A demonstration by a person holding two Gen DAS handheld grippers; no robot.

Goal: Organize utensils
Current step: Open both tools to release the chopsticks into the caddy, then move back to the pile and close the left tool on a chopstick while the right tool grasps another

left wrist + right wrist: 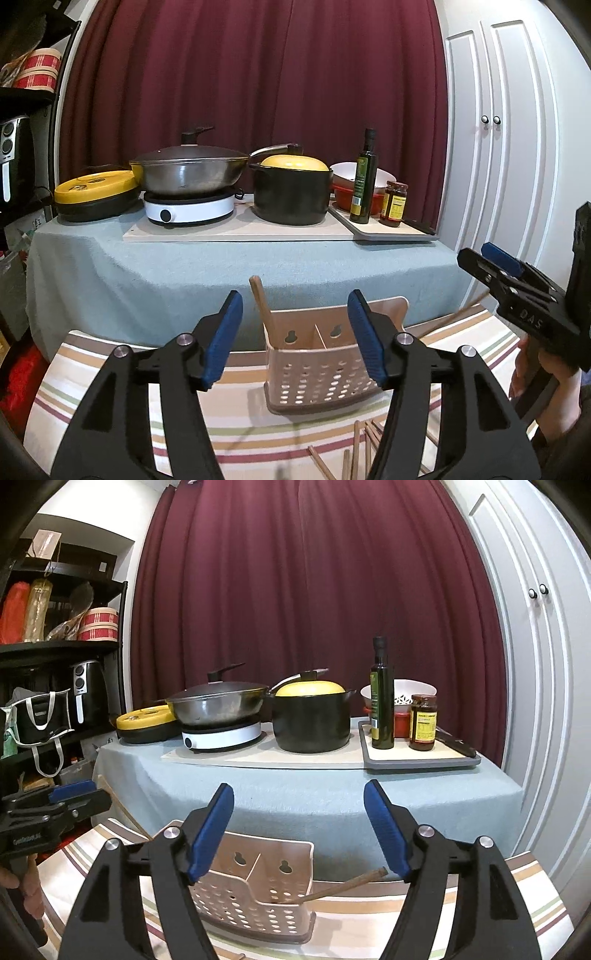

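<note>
A beige perforated utensil holder (317, 373) with two compartments stands on a striped cloth (110, 369). One brown chopstick (260, 302) leans out of it. Several loose chopsticks (356, 454) lie on the cloth in front of the holder. My left gripper (293, 332) is open just above and in front of the holder, with nothing between its fingers. In the right wrist view my right gripper (299, 830) is also open and empty above the holder (258, 893), where the chopstick (347, 882) sticks out to the right. Each gripper shows at the edge of the other's view.
Behind the striped cloth is a table with a blue-grey cover (221, 266). It carries a wok on an induction cooker (190, 210), a black pot with a yellow lid (291, 192), an oil bottle (364, 177) and a sauce jar (394, 203). White cabinet doors (498, 129) stand at the right, shelves (55, 646) at the left.
</note>
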